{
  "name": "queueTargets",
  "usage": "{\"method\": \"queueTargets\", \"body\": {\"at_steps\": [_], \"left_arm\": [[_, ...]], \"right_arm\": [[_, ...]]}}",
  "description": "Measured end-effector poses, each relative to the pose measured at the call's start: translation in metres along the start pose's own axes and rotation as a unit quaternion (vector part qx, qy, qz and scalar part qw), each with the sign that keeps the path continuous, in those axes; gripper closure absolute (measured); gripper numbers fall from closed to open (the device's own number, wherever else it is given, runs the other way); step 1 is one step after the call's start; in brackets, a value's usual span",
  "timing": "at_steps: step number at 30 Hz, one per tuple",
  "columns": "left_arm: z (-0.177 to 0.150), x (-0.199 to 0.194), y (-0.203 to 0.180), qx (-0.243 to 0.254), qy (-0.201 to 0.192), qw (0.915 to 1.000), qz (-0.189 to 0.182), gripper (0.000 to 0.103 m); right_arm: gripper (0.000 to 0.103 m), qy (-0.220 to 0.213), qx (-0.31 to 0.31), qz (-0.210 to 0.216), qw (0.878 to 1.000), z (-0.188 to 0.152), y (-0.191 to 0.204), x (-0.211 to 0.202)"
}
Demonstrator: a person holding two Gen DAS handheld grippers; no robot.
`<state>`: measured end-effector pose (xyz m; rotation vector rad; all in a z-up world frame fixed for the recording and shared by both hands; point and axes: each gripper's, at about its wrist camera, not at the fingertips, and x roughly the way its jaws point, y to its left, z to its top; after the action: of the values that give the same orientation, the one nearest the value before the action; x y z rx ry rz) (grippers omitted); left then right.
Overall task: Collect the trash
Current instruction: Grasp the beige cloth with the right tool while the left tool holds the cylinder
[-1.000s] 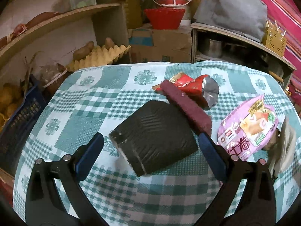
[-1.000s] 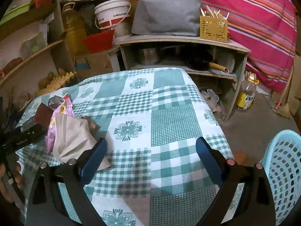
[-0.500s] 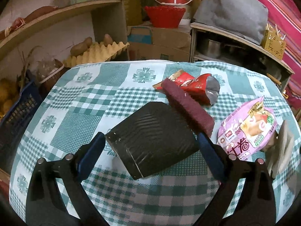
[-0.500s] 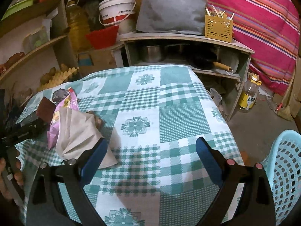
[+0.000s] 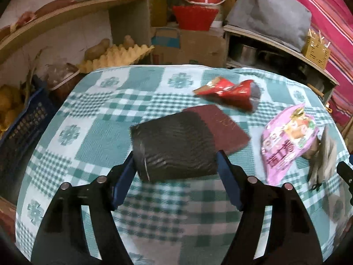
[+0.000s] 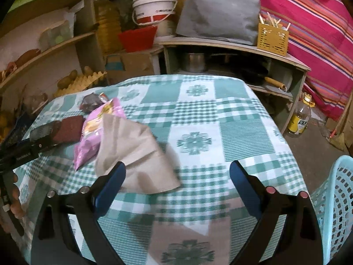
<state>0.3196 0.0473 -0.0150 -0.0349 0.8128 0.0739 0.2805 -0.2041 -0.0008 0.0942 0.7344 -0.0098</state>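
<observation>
A black ribbed pack [image 5: 174, 145] lies on the checked tablecloth [image 5: 106, 137] between the fingers of my left gripper [image 5: 175, 156]. Its jaws are closing, and both blue pads touch the pack's ends. A maroon flat piece [image 5: 220, 128] lies against the pack's far side. Beyond it is a red wrapper [image 5: 227, 92], and to the right a pink snack packet [image 5: 286, 141]. My right gripper [image 6: 177, 170] hangs open over the cloth with nothing between its fingers. A beige paper bag [image 6: 134, 150] lies just ahead of its left finger, partly over the pink snack packet [image 6: 97, 128].
A light blue perforated basket [image 6: 337, 209] stands off the table's right edge. A dark blue crate [image 5: 19, 128] sits at the left. Shelves, a red bowl [image 5: 194, 17], a white bucket and a cardboard box stand behind the table. A hand holds the left gripper [image 6: 28, 148].
The left jaws have narrowed onto the black pack, which turned square to the fingers; the maroon piece dropped flat. The right gripper drifted left, so the beige bag is nearer its left finger.
</observation>
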Motion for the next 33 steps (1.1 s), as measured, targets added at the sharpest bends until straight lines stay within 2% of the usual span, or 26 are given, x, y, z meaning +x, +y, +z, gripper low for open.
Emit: {"method": "queueTargets", "body": {"at_steps": [3, 8, 16, 18, 19, 20, 21, 22, 24, 26, 27, 28, 33], "left_arm": [[-0.003, 0.001, 0.008, 0.002, 0.002, 1.0, 0.007, 0.016], [-0.004, 0.004, 0.015, -0.008, 0.01, 0.9999, 0.002, 0.007], [0.001, 0.016, 0.013, -0.006, 0.019, 0.9998, -0.003, 0.007], [0.002, 0.02, 0.013, -0.008, 0.024, 0.9996, -0.013, 0.008], [0.001, 0.022, 0.013, -0.008, 0.027, 0.9995, -0.016, 0.009], [0.001, 0.024, 0.012, -0.008, 0.03, 0.9993, -0.019, 0.016], [0.0, 0.025, 0.011, -0.005, 0.034, 0.9992, -0.02, 0.025], [-0.001, 0.026, 0.011, -0.002, 0.037, 0.9991, -0.023, 0.029], [-0.002, 0.026, 0.008, 0.003, 0.036, 0.9991, -0.021, 0.03], [-0.002, 0.022, 0.007, 0.007, 0.027, 0.9995, -0.016, 0.03], [-0.002, 0.02, 0.007, 0.008, 0.023, 0.9996, -0.014, 0.03], [-0.001, 0.016, 0.006, 0.009, 0.017, 0.9998, -0.012, 0.03], [0.002, 0.002, 0.004, 0.01, -0.002, 0.9999, -0.007, 0.03]], "right_arm": [[0.01, 0.004, -0.006, 0.001, 1.0, -0.001, 0.009, 0.002], [0.01, 0.015, -0.008, 0.005, 1.0, -0.001, 0.018, 0.008], [0.012, 0.027, -0.014, 0.014, 0.999, 0.001, 0.02, 0.017], [0.022, 0.029, -0.019, 0.021, 0.999, 0.001, 0.023, 0.018], [0.032, 0.035, -0.022, 0.031, 0.999, 0.0, 0.024, 0.019], [0.041, 0.038, -0.023, 0.037, 0.998, 0.0, 0.025, 0.021], [0.043, 0.041, -0.023, 0.043, 0.998, 0.0, 0.026, 0.021], [0.047, 0.041, -0.025, 0.047, 0.998, -0.001, 0.027, 0.021], [0.056, 0.038, -0.029, 0.054, 0.997, -0.001, 0.028, 0.018], [0.074, 0.033, -0.03, 0.055, 0.997, 0.0, 0.027, 0.015], [0.079, 0.031, -0.029, 0.056, 0.998, 0.001, 0.025, 0.013], [0.089, 0.029, -0.028, 0.058, 0.998, 0.002, 0.023, 0.011], [0.094, 0.013, -0.029, 0.053, 0.998, 0.004, 0.014, -0.003]]}}
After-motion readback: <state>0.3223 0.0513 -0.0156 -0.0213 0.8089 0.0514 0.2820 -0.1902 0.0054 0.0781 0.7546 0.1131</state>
